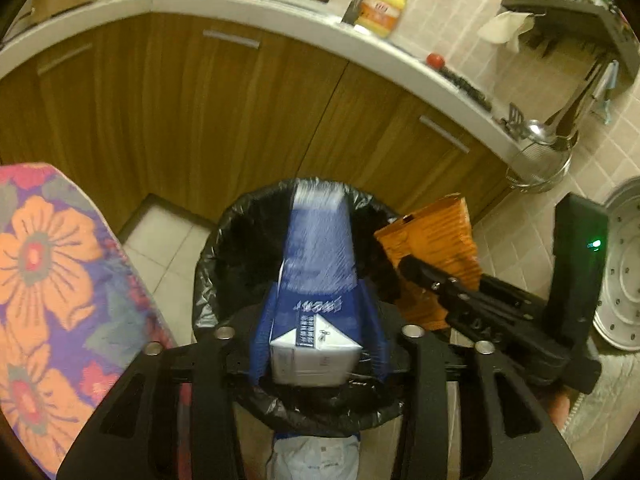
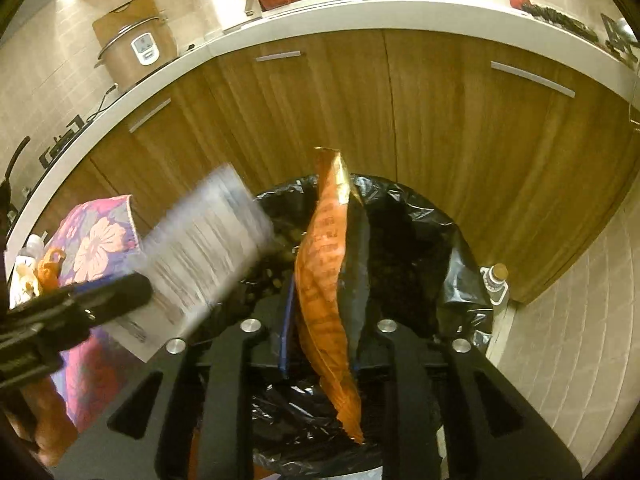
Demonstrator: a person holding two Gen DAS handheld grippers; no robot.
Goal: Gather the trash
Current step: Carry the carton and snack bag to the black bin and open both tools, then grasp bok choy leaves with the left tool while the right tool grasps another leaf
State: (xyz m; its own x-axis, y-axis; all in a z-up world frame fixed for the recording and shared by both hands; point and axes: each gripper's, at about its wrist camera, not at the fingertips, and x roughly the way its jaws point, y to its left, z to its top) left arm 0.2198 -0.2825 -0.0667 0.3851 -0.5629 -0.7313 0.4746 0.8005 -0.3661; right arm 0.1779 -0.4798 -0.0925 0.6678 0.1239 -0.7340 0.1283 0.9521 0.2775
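Observation:
My left gripper [image 1: 318, 320] is shut on a blue and white carton [image 1: 316, 280] and holds it over the trash bin with a black liner [image 1: 236, 232]. My right gripper [image 2: 324, 320] is shut on a flat orange snack bag [image 2: 326, 280] above the same bin [image 2: 420, 248]. In the left wrist view the orange bag [image 1: 436, 240] and the right gripper [image 1: 440, 284] show at the right of the bin. In the right wrist view the carton [image 2: 200, 256] and the left gripper [image 2: 116, 292] show blurred at the left.
Wooden cabinet doors [image 1: 200, 120] under a white counter [image 1: 280, 8] stand behind the bin. A table with a flowered cloth [image 1: 52, 300] is at the left. A metal tray [image 1: 624, 272] leans at the right. A small bottle [image 2: 496, 280] stands on the floor beside the bin.

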